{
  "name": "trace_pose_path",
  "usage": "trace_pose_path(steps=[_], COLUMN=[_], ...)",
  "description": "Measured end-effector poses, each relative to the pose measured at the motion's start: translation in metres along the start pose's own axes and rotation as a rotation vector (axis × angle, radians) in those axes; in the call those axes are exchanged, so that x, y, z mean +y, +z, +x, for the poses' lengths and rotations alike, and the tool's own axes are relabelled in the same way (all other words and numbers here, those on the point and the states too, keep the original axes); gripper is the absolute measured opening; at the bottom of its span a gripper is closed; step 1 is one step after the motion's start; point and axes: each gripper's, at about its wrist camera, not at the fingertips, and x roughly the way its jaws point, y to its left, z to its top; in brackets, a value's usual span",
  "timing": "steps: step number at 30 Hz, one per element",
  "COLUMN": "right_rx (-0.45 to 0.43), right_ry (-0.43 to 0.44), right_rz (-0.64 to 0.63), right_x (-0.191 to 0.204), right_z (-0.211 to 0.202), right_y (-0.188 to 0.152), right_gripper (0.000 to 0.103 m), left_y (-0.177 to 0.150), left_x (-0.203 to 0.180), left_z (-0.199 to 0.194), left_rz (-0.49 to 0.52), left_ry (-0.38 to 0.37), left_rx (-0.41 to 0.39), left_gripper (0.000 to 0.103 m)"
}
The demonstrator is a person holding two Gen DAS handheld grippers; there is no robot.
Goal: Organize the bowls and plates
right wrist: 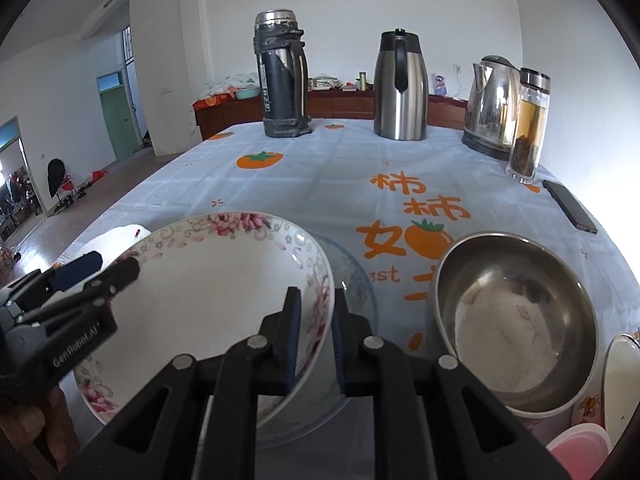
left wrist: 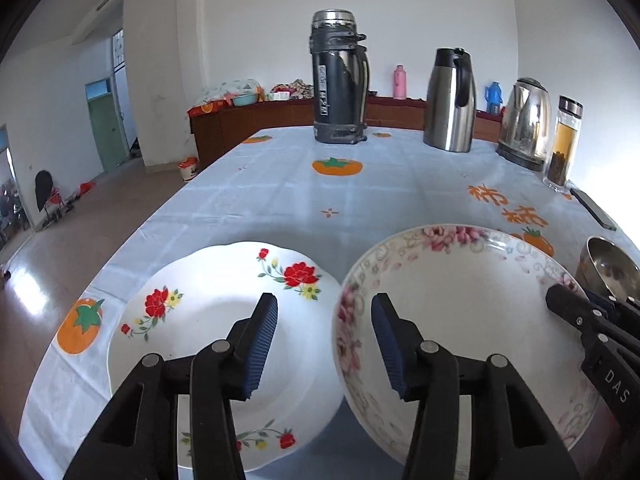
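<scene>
- right tongs (right wrist: 314, 334) pinched on the near-right rim of the pink-flowered bowl (right wrist: 208, 280); one pad inside the wall, one outside, rim between them.
- bowl looks tilted, its right edge over a clear glass dish (right wrist: 360, 280) just behind it; cannot tell whether the base rests on the surface (right wrist: 320, 176) or is lifted.
- left tongs (left wrist: 324, 344) spread wide and empty, hovering over the gap between the red-flowered plate (left wrist: 208, 320) and the same bowl.
- plate lies flat on the surface, just left of the bowl, rims nearly touching.
- steel bowl (right wrist: 516, 328) sits to the right, apart from the glass dish; a small white dish (right wrist: 622, 368) and a pink lid (right wrist: 580, 448) are at the far right edge.
- handling, judged: glazed ceramic, stiff, brittle, slick; a one-sided rim grip lets the bowl swing, so slow moves suit it.
- plate is shallow: best taken by the rim at its near edge. glass dish chips easily; steel bowl is light and forgiving.
- likely risk: rim knocking glass when the bowl is set down.
</scene>
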Motion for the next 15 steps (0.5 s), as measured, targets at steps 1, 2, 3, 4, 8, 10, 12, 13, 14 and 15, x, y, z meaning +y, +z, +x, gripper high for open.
trace_pose_path(steps=[1,2,3,4,8,10,12,13,14,15], right_rx=[0.003,0.005,0.004,0.002,0.004,0.004,0.008,0.011,0.013,0.014], right_ry=[0.000,0.000,-0.003,-0.006,-0.007,-0.013,-0.015,-0.016,-0.018,-0.020], right_rz=[0.001,0.002,0.002,0.002,0.018,0.022,0.028,0.032,0.034,0.036], right_x=[0.000,0.000,0.000,0.001,-0.002,-0.003,-0.004,-0.005,-0.005,-0.005], right_z=[0.001,0.001,0.000,0.000,0.001,0.001,0.002,0.003,0.003,0.003], right_y=[0.000,0.000,0.000,0.000,0.001,0.001,0.001,0.001,0.001,0.001], right_gripper=[0.015,0.014,0.014,0.015,0.015,0.015,0.015,0.016,0.016,0.016], left_y=[0.000,0.000,0.000,0.000,0.001,0.001,0.002,0.002,0.002,0.003], left_x=[-0.001,-0.003,-0.008,-0.011,-0.010,-0.010,-0.011,-0.012,-0.013,-0.012], left_z=[-0.002,-0.001,0.001,0.005,0.011,0.011,0.012,0.012,0.013,0.014], left_rz=[0.003,0.010,0.024,0.037,0.027,0.027,0.034,0.035,0.035,0.033], left_ry=[-0.002,-0.004,-0.015,-0.023,-0.032,-0.038,-0.034,-0.035,-0.037,-0.041], left_rx=[-0.010,-0.012,0.004,0.026,0.053,0.055,0.059,0.061,0.064,0.067], left_gripper=[0.052,0.049,0.035,0.027,0.025,0.024,0.024,0.023,0.023,0.023])
